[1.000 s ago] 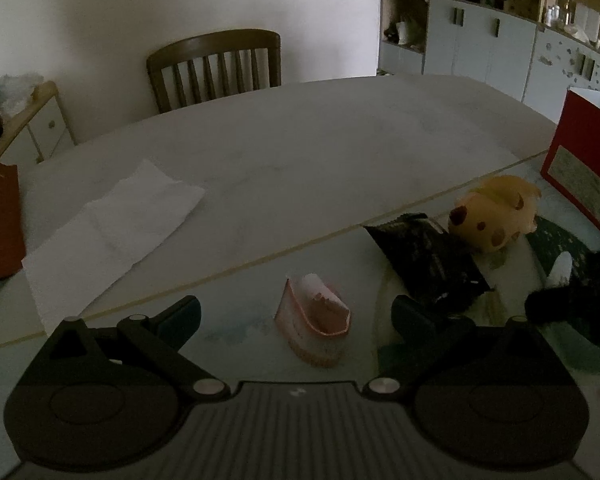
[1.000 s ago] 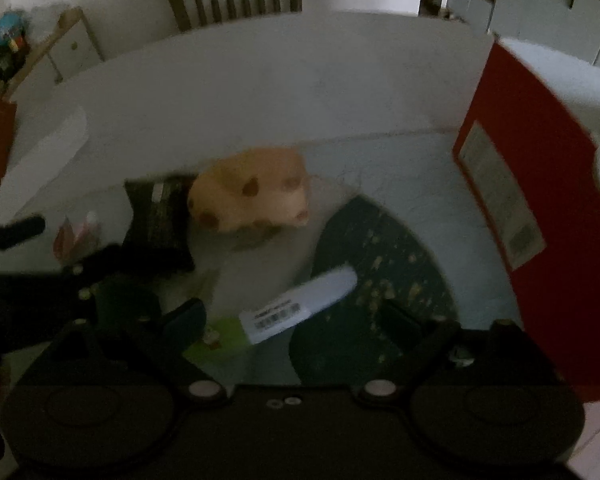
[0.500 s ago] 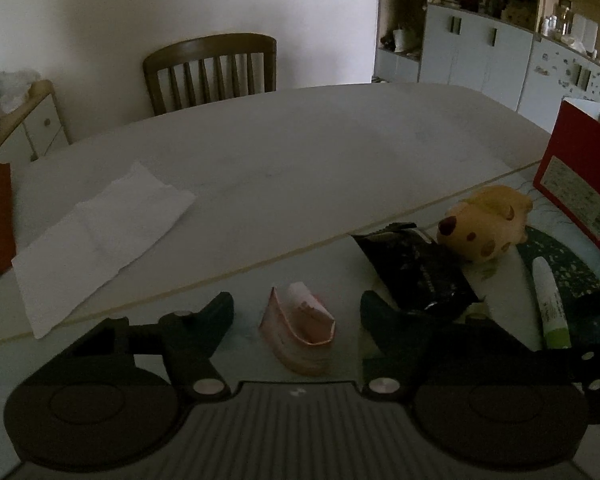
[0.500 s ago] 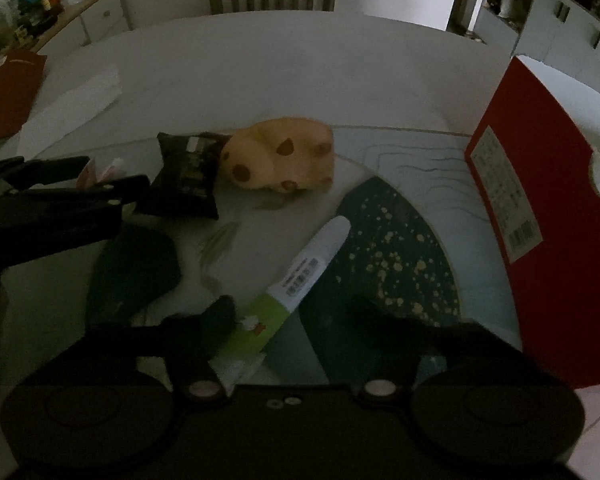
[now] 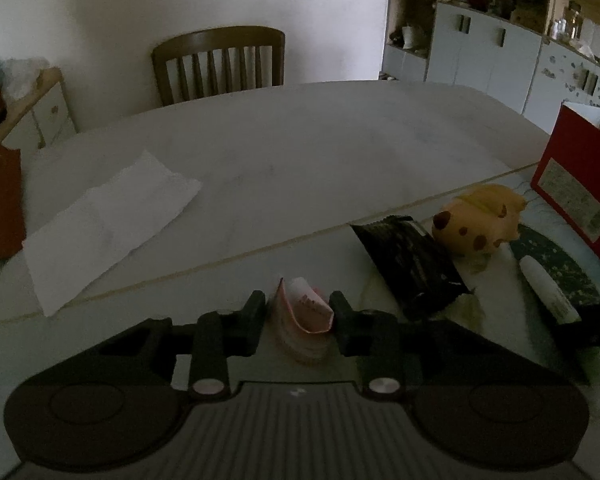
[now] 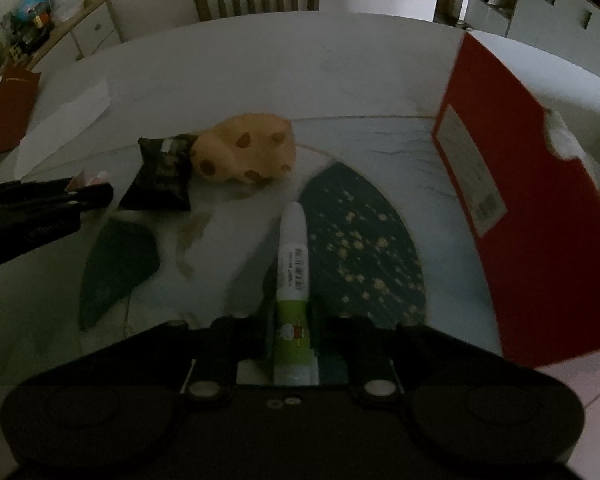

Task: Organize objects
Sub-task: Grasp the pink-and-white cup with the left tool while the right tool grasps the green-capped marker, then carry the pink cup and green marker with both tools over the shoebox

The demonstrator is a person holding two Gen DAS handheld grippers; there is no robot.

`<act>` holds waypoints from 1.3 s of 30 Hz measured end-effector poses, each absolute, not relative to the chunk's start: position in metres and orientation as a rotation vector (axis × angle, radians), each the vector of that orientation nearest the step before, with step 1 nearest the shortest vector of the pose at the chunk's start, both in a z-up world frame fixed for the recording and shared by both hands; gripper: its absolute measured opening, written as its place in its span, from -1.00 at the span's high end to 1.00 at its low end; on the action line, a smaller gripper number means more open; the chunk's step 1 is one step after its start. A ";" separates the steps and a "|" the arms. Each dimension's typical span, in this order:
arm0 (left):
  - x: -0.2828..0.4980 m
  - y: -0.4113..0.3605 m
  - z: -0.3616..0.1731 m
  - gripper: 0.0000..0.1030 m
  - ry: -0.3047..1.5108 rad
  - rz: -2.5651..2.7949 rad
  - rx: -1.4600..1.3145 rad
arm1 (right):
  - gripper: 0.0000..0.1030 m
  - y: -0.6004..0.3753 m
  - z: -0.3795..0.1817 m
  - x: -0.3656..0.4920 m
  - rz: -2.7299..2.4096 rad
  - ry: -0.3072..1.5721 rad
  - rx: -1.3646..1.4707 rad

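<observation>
Here: left gripper (image 5: 299, 312) closing around one pink wad (image 5: 304, 322); right gripper (image 6: 293, 330) clamped on one tube (image 6: 294, 276) (green-white).

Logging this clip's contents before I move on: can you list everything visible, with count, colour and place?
glue tube: 1, white and green, clamped in the right gripper
pink folded wad: 1, pink and white, on the mat between the left gripper's closing jaws
dark packet: 1, black, on the mat beside the toy
spotted soft toy: 1, tan with brown spots, mid-mat
red box: 1, red, standing at the mat's right
mat: 1, pale with dark green leaf shapes
paper towel: 1, white, on the table at left
table: 1, pale
chair: 1, brown wood, behind the table
left gripper: 1, black
right gripper: 1, black
</observation>
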State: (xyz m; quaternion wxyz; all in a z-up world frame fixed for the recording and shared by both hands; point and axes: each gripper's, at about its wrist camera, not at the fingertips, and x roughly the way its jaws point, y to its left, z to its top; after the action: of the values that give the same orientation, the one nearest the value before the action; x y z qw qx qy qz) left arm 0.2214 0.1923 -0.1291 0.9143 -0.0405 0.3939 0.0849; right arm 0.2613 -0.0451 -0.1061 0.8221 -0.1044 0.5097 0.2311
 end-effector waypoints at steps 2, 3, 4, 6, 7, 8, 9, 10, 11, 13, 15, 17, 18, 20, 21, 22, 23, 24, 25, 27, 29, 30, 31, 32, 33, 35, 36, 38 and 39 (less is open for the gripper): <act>0.217 0.192 -0.128 0.39 0.816 0.176 -0.106 | 0.68 -0.052 -0.103 0.259 0.497 1.083 -0.207; 0.216 0.192 -0.128 0.40 0.817 0.176 -0.112 | 0.68 -0.056 -0.100 0.258 0.498 1.082 -0.198; 0.213 0.191 -0.127 0.43 0.819 0.175 -0.120 | 0.68 -0.059 -0.098 0.256 0.502 1.080 -0.189; 0.206 0.189 -0.125 0.46 0.824 0.172 -0.142 | 0.68 -0.067 -0.093 0.253 0.506 1.076 -0.170; 0.203 0.188 -0.125 0.46 0.824 0.173 -0.150 | 0.68 -0.071 -0.090 0.251 0.508 1.074 -0.160; 0.199 0.186 -0.124 0.46 0.823 0.171 -0.154 | 0.68 -0.075 -0.087 0.250 0.511 1.071 -0.146; 0.195 0.184 -0.124 0.47 0.823 0.168 -0.157 | 0.68 -0.079 -0.084 0.248 0.514 1.069 -0.136; 0.191 0.182 -0.125 0.49 0.825 0.169 -0.163 | 0.68 -0.083 -0.082 0.246 0.518 1.067 -0.126; 0.187 0.180 -0.125 0.50 0.827 0.172 -0.170 | 0.68 -0.087 -0.079 0.244 0.522 1.066 -0.117; 0.180 0.176 -0.125 0.51 0.829 0.172 -0.178 | 0.68 -0.095 -0.073 0.241 0.532 1.061 -0.104; 0.173 0.172 -0.124 0.51 0.832 0.172 -0.188 | 0.68 -0.103 -0.068 0.238 0.547 1.059 -0.091; 0.166 0.165 -0.122 0.52 0.832 0.168 -0.191 | 0.68 -0.110 -0.063 0.234 0.561 1.053 -0.085; 0.163 0.162 -0.120 0.52 0.833 0.167 -0.195 | 0.68 -0.114 -0.060 0.232 0.568 1.050 -0.081; 0.159 0.157 -0.116 0.52 0.835 0.163 -0.207 | 0.68 -0.120 -0.054 0.229 0.584 1.043 -0.070; 0.156 0.154 -0.112 0.52 0.833 0.160 -0.216 | 0.68 -0.124 -0.050 0.228 0.591 1.036 -0.068; 0.153 0.150 -0.109 0.52 0.828 0.155 -0.220 | 0.68 -0.126 -0.047 0.226 0.595 1.028 -0.066; 0.151 0.146 -0.105 0.52 0.821 0.148 -0.223 | 0.68 -0.130 -0.044 0.226 0.599 1.021 -0.061; 0.149 0.142 -0.102 0.52 0.817 0.143 -0.227 | 0.68 -0.134 -0.040 0.227 0.603 1.016 -0.054; 0.148 0.138 -0.099 0.52 0.814 0.137 -0.233 | 0.68 -0.138 -0.037 0.227 0.607 1.010 -0.048; 0.145 0.129 -0.093 0.52 0.807 0.123 -0.242 | 0.68 -0.146 -0.030 0.228 0.612 0.997 -0.037; 0.144 0.119 -0.088 0.52 0.804 0.110 -0.252 | 0.68 -0.155 -0.024 0.230 0.615 0.983 -0.027; 0.144 0.114 -0.085 0.52 0.803 0.101 -0.253 | 0.68 -0.159 -0.021 0.231 0.615 0.977 -0.023; 0.144 0.108 -0.082 0.52 0.801 0.092 -0.249 | 0.68 -0.163 -0.018 0.233 0.616 0.972 -0.018; 0.145 0.101 -0.079 0.52 0.800 0.080 -0.245 | 0.68 -0.168 -0.016 0.235 0.617 0.966 -0.013; 0.146 0.096 -0.077 0.52 0.800 0.071 -0.243 | 0.68 -0.172 -0.014 0.237 0.615 0.960 -0.011; 0.150 0.083 -0.070 0.52 0.795 0.050 -0.241 | 0.68 -0.183 -0.010 0.241 0.610 0.951 -0.001; 0.153 0.078 -0.067 0.52 0.791 0.042 -0.242 | 0.68 -0.189 -0.008 0.244 0.608 0.949 0.007; 0.159 0.066 -0.060 0.52 0.785 0.023 -0.245 | 0.68 -0.200 -0.006 0.249 0.602 0.941 0.015; 0.162 0.060 -0.057 0.52 0.783 0.013 -0.245 | 0.68 -0.205 -0.004 0.252 0.600 0.936 0.018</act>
State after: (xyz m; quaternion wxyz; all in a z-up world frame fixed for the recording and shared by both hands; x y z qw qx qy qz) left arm 0.1622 0.0602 -0.0570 0.9170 -0.1192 0.3807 0.0066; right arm 0.2525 -0.2050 -0.0043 0.8493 0.0087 0.4444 0.2849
